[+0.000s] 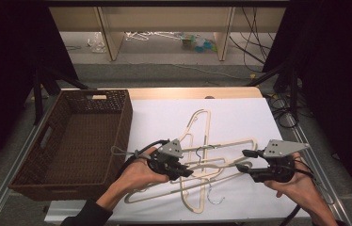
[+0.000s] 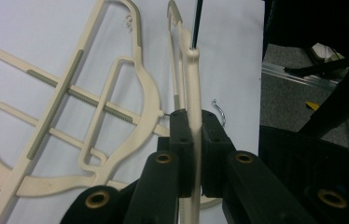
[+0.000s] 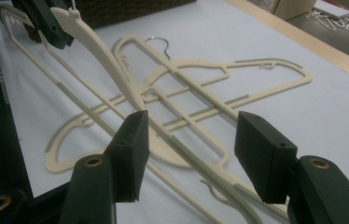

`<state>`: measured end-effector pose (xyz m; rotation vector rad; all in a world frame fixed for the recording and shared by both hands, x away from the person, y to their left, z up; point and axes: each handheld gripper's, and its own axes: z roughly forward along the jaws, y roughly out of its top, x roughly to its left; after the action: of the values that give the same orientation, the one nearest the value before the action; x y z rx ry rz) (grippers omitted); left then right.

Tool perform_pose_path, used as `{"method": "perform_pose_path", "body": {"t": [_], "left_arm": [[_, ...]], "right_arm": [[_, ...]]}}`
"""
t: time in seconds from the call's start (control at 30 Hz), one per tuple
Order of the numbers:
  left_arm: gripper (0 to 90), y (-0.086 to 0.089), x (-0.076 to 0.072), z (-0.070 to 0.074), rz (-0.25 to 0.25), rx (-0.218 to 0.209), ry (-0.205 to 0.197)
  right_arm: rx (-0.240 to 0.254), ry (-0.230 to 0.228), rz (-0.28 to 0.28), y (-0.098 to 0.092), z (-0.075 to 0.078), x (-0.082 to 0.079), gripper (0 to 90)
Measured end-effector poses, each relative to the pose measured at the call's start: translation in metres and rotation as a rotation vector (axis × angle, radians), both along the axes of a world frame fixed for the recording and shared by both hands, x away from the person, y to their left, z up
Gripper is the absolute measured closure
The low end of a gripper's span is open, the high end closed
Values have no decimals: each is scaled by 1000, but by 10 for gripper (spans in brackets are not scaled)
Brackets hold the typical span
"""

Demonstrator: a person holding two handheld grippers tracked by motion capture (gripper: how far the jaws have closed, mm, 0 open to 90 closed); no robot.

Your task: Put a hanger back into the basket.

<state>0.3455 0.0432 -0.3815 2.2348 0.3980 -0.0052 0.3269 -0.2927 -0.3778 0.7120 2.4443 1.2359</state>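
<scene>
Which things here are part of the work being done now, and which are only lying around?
In use:
- cream plastic hanger clamped in the left hand-held gripper
- right hand-held gripper, jaws open
- other cream plastic hangers on the white sheet
- dark brown woven basket, probably their destination

Lying about:
- clutter on the floor
- black cables

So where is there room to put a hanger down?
The brown basket looks bare inside. The white sheet is free between the basket and the hangers, and along its far right part. The middle is crowded: beige hangers lie crossed there, with the left gripper shut on one and the right gripper open beside them.
</scene>
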Motion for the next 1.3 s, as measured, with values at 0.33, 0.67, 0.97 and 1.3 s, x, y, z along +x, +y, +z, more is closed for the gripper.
{"method": "perform_pose_path", "body": {"t": [0.33, 0.67, 0.97, 1.3], "left_arm": [[856, 21, -11, 50, 100, 15, -57], [857, 75, -8, 99, 231, -59, -102], [857, 158, 15, 134, 441, -42, -238], [857, 223, 35, 122, 581, -38, -287]], "right_arm": [[65, -65, 5, 4, 24, -14, 398], [139, -78, 50, 17, 28, -20, 313], [147, -42, 70, 23, 9, -13, 275], [141, -11, 75, 22, -1, -10, 280]]}}
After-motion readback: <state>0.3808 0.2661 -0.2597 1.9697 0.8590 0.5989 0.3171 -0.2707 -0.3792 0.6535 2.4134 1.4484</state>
